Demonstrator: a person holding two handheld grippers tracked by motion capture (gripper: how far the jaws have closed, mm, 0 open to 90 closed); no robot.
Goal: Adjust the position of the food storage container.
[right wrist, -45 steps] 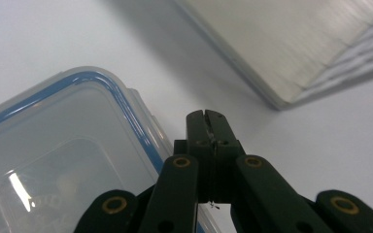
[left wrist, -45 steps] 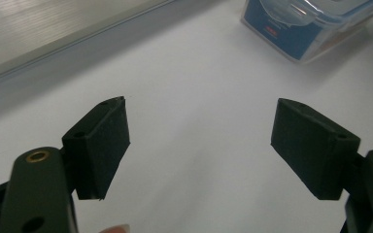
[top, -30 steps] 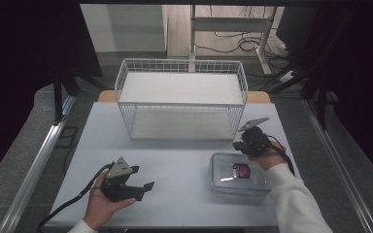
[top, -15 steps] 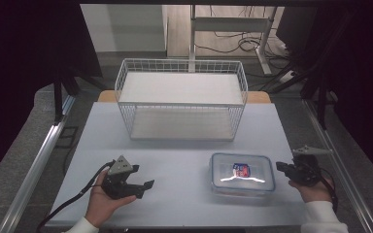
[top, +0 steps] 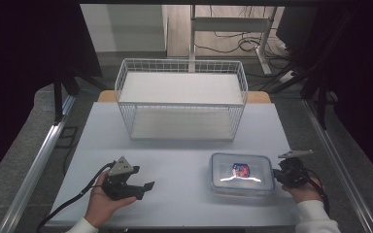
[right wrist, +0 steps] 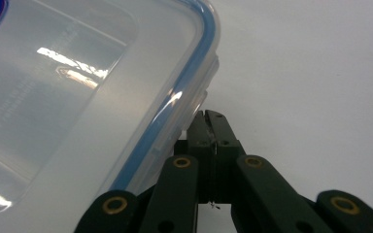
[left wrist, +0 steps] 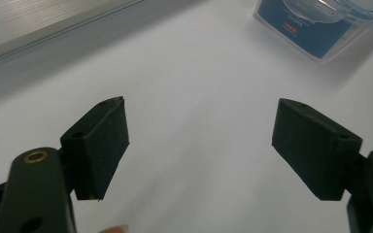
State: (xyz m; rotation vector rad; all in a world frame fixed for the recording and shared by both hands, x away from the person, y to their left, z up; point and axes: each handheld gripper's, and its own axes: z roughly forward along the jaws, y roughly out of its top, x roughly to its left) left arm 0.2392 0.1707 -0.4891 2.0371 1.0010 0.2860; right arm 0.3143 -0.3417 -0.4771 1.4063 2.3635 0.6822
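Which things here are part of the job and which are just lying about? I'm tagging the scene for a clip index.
In the job:
- clear lidded container
- right gripper, shut, at the container's edge
- left gripper, open, on the table

Lying about:
- white wire basket

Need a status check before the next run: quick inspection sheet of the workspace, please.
Surface: pale table, bare between the things.
Job's things: clear lidded container with blue seal and a label, flat at the near right.
Clutter: nothing seen; white wire basket stands empty at the back.
Grippers: left gripper jaws wide apart, nothing between them, low over the table; right gripper shut, tips under the container's right lid rim.
Cables: a black cable trails from the left gripper off the near edge.
Surroundings: dark drapes at both sides, floor cables and a desk frame behind.
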